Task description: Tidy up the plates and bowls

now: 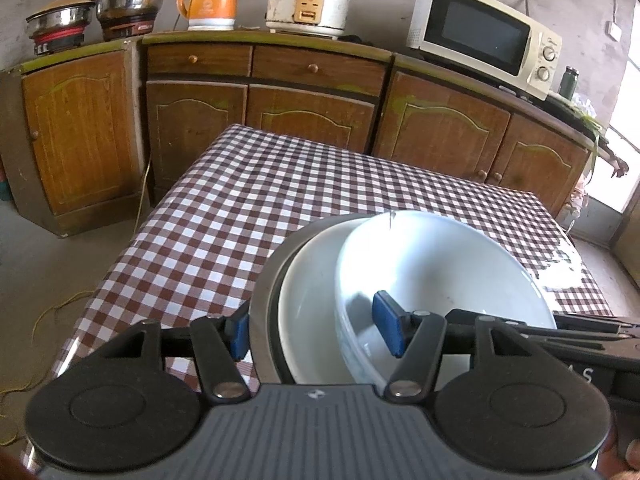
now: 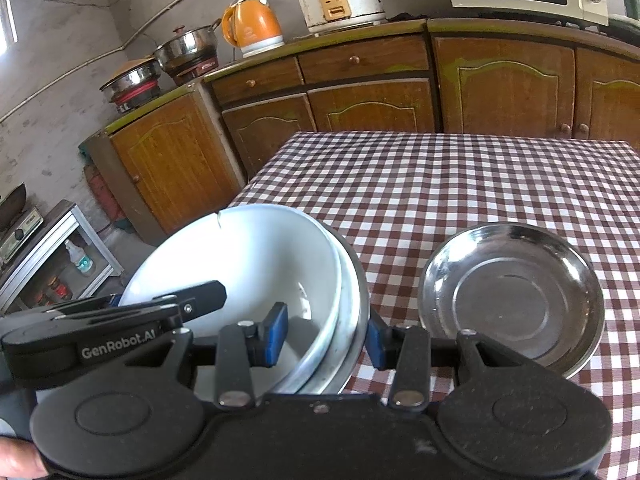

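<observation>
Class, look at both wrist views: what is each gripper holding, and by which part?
Both grip one nested stack of bowls by opposite rims: the left gripper on the left rim, the right gripper on the right rim, one finger inside, one outside.

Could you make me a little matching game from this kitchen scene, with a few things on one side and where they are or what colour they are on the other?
Things:
1. kettle
2. steel plate
3. white bowl
4. microwave

Descriptions:
A. lies alone on the checked cloth
B. orange, on the counter beside the rice cooker
C. top of the nested stack, gripped at the rim on both sides
D. cream box at the counter's right end

Pairs: 1-B, 2-A, 3-C, 4-D
</observation>
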Tool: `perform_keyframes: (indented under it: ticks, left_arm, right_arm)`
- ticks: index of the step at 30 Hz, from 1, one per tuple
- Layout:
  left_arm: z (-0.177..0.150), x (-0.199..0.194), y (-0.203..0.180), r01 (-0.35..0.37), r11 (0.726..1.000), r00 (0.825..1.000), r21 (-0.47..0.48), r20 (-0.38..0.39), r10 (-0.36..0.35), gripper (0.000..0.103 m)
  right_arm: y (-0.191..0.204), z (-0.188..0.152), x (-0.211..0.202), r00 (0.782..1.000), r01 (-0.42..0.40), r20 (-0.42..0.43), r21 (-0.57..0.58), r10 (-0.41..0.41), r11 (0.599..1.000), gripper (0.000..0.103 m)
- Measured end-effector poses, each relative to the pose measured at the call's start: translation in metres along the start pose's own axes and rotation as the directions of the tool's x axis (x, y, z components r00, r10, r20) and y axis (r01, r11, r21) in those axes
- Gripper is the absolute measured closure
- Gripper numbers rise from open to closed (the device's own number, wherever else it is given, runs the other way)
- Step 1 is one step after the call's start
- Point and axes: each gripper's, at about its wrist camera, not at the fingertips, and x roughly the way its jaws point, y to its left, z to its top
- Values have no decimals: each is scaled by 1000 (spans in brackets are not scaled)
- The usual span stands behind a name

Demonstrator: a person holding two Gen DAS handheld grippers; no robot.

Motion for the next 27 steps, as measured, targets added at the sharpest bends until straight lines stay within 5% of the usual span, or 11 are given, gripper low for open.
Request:
perform_keyframes:
  ticks: [27]
  left_arm:
    - [2, 16, -42, 55, 997, 998, 45, -14, -54, 41]
  right_arm:
    - [-47, 0, -19, 998, 55, 23, 53, -56, 997, 53]
